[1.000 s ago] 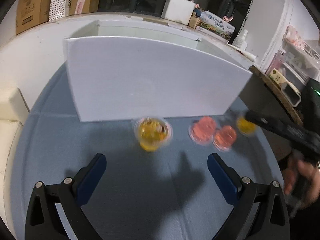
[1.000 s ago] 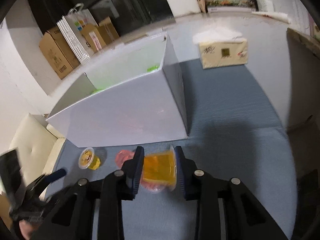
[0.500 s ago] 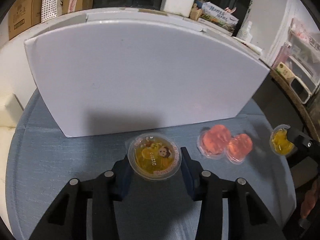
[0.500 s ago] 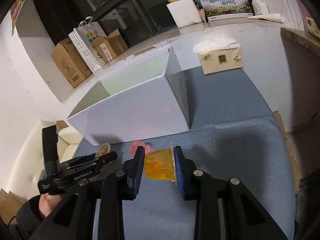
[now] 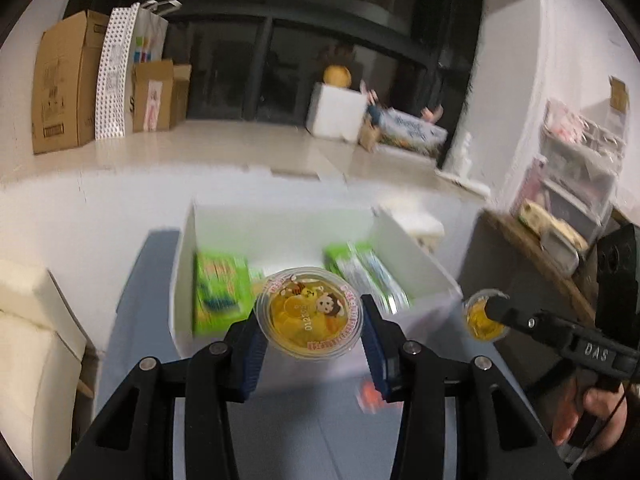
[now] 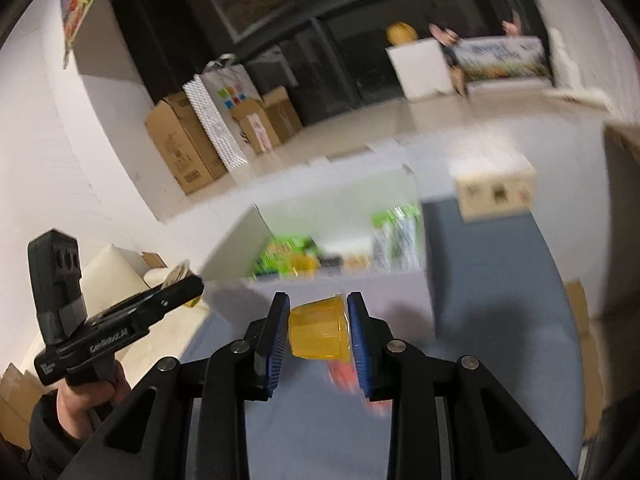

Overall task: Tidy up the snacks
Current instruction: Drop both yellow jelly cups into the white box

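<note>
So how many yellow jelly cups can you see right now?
2. One yellow jelly cup sits between the left gripper fingers, the other yellow jelly cup between the right gripper fingers, both held near the white box. More may be hidden inside.

The left gripper (image 5: 309, 330) clamps a yellow jelly cup (image 5: 309, 312) above the open white box (image 5: 416, 264). Green snack packs (image 5: 220, 292) lie inside. The right gripper (image 5: 494, 312) holds another jelly cup (image 5: 478, 322) beside the box.

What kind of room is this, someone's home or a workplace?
Hard to say for sure, but it looks like a lived-in room used for storage or work rather than a tidy kitchen. Cardboard boxes line a ledge by dark windows, a cream sofa sits alongside, and snacks go into a white box.
</note>
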Action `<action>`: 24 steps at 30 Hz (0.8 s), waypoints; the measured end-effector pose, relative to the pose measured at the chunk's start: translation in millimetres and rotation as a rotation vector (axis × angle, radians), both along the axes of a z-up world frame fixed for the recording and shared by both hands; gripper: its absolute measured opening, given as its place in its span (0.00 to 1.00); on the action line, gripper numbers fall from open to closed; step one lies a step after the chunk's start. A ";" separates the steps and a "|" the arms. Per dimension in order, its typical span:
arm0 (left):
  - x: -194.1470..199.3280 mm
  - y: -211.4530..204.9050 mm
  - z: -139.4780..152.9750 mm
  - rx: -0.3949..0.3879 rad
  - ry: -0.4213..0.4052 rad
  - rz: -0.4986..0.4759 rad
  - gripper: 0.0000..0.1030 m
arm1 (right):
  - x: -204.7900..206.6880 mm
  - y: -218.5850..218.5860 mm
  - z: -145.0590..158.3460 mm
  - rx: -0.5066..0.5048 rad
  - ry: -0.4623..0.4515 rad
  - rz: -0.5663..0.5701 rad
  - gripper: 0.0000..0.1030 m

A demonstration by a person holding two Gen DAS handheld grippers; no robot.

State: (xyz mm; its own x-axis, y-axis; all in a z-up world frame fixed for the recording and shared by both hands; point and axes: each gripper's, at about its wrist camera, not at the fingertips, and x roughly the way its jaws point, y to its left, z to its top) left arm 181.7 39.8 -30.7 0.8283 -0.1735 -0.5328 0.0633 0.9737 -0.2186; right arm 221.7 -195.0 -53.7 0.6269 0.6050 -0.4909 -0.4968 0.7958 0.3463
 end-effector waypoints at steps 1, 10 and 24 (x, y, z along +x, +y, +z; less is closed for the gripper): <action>10.9 4.6 3.6 0.000 0.004 0.003 0.47 | 9.2 5.1 5.0 0.000 0.000 0.005 0.31; 73.7 12.4 -12.1 0.073 0.093 0.036 0.51 | 89.8 49.1 10.1 -0.098 0.060 0.013 0.32; 59.0 5.3 -17.6 0.120 0.104 0.025 1.00 | 79.4 41.7 9.7 -0.116 0.031 -0.027 1.00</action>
